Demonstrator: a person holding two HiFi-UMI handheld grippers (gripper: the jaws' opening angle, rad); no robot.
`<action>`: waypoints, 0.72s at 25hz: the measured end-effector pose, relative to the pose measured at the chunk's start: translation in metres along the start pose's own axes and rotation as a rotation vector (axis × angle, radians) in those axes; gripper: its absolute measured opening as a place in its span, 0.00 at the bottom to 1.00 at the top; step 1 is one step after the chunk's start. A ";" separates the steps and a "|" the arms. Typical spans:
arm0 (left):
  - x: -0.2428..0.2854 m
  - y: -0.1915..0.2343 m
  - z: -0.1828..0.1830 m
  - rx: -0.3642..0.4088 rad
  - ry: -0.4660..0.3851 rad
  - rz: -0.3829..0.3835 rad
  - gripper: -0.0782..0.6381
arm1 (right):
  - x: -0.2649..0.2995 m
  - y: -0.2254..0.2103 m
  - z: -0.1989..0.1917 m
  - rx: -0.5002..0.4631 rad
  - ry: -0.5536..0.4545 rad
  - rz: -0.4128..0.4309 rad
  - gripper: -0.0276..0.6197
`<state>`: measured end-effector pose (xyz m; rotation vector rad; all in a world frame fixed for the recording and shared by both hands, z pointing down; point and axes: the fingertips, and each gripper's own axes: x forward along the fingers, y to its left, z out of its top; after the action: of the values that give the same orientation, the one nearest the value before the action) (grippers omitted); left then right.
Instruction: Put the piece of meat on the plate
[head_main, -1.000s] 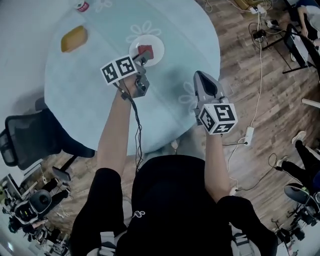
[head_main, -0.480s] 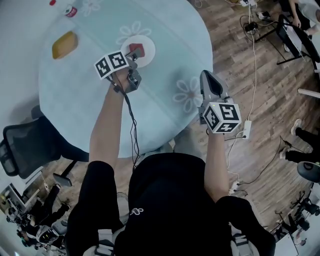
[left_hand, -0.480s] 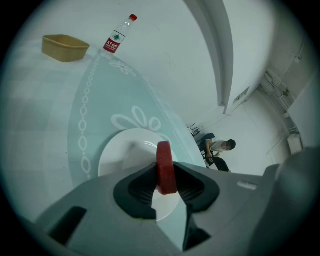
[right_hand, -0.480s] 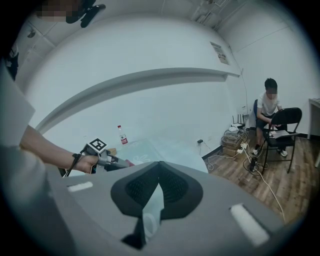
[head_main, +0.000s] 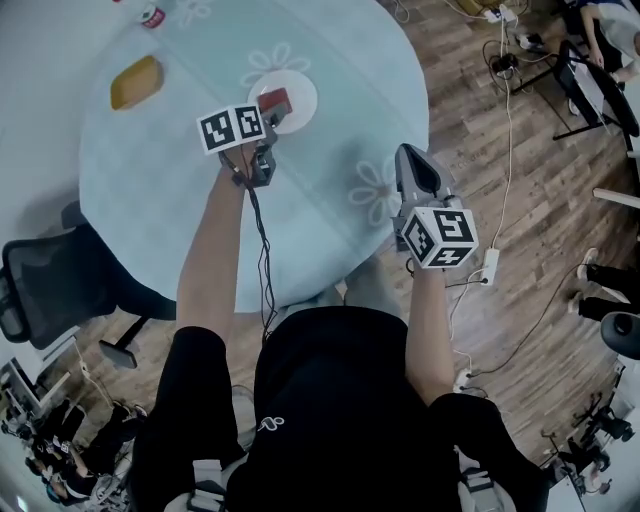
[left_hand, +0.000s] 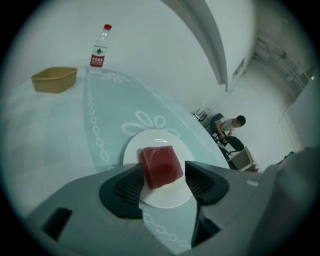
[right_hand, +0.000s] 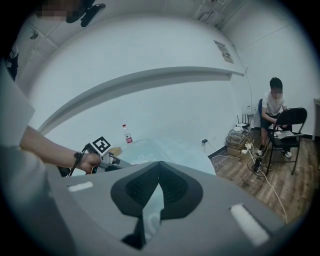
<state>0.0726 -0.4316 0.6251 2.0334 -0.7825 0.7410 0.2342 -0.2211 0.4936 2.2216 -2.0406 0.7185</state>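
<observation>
Meat, a glossy red cube, sits on the white plate between the opening jaws of your left gripper. It looks light, soft and slick, so pinch its flat sides gently if you retake it. Your right gripper is closed on nothing.

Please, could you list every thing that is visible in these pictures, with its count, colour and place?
table: 1, round, pale blue-green with flower print, centre
plate: 1, white, on the table
piece of meat: 1, red, on the plate
tray: 1, yellow, far left part of the table
bottle: 1, clear with red cap, table's far edge
office chair: 1, black, floor left of the table
seated person: 1, white top, by the right wall
left gripper: 1, grey, over the plate, fingers opening around the meat
right gripper: 1, grey, near the table's right edge, fingers together, empty
</observation>
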 end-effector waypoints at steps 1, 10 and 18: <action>-0.004 0.000 -0.001 0.034 -0.004 0.015 0.48 | 0.000 0.002 -0.001 -0.003 0.002 0.007 0.06; -0.114 -0.047 0.027 -0.001 -0.376 0.027 0.31 | 0.013 0.064 0.033 -0.075 -0.056 0.170 0.06; -0.267 -0.068 0.022 -0.070 -0.738 0.125 0.10 | 0.027 0.164 0.084 -0.175 -0.133 0.396 0.06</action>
<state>-0.0412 -0.3481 0.3872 2.2110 -1.3294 -0.0083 0.1050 -0.2959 0.3828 1.8380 -2.5341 0.3948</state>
